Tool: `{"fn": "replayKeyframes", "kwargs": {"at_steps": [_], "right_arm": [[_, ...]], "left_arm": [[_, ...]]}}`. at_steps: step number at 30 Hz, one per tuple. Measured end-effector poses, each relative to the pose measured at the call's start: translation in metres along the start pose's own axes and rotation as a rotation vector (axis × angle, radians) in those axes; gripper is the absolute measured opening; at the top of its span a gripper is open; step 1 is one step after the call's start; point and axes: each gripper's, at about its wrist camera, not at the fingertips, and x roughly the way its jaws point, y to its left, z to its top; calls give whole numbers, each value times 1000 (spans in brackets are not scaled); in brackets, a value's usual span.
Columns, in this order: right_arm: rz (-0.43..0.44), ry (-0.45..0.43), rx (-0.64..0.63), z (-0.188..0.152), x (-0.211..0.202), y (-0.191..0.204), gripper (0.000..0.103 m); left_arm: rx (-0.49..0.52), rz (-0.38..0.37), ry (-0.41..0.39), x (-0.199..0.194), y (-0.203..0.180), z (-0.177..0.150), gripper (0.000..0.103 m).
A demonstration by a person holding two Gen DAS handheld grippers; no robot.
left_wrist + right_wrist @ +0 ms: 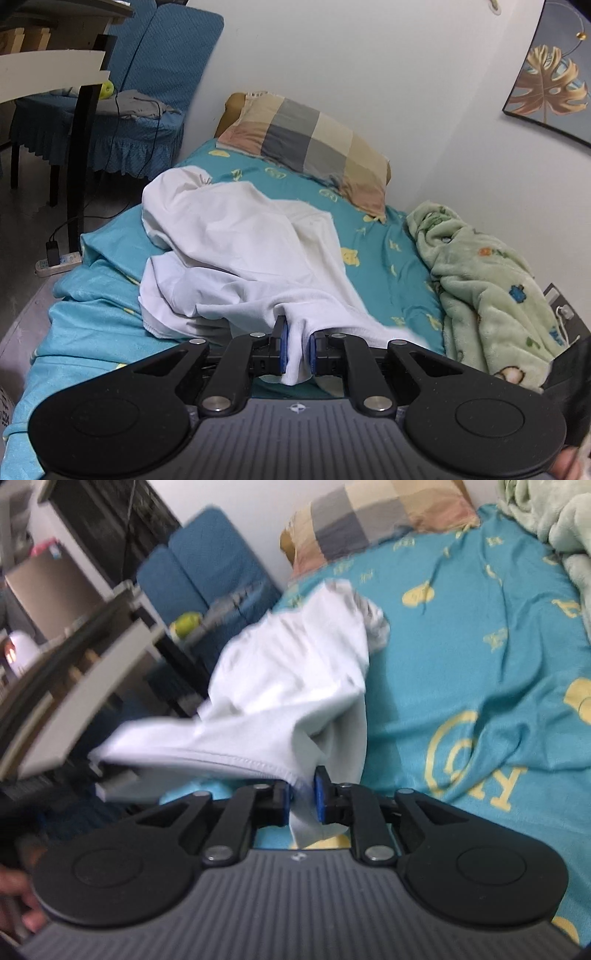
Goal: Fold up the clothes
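Observation:
A white garment lies crumpled on the teal bed sheet. My left gripper is shut on a fold of it near the front edge; cloth hangs down between the blue pads. In the right wrist view, my right gripper is shut on a hemmed edge of the same white garment, which is lifted off the sheet and stretches up and to the left. The view is blurred.
A checked pillow lies at the head of the bed by the white wall. A green fleece blanket is bunched at the right. A blue covered chair, a table leg and a power strip stand left of the bed.

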Motion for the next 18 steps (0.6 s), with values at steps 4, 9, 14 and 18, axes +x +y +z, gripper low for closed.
{"fn": "replayKeyframes", "kwargs": {"at_steps": [4,9,14,18], "right_arm": [[13,-60,-4,10,-12,3,13],[-43,-80,7,22,-4,-6,17],[-176,26,-24,12,16,-14,22],[-210,142,-6,-3,30,-22,23]], "left_arm": [[10,8,26,6,0,-3,12],[46,-3,72,18,-4,-8,13],[-53,-105,-5,9,5,1,12],[-140,-191,-74,1,14,8,12]]}}
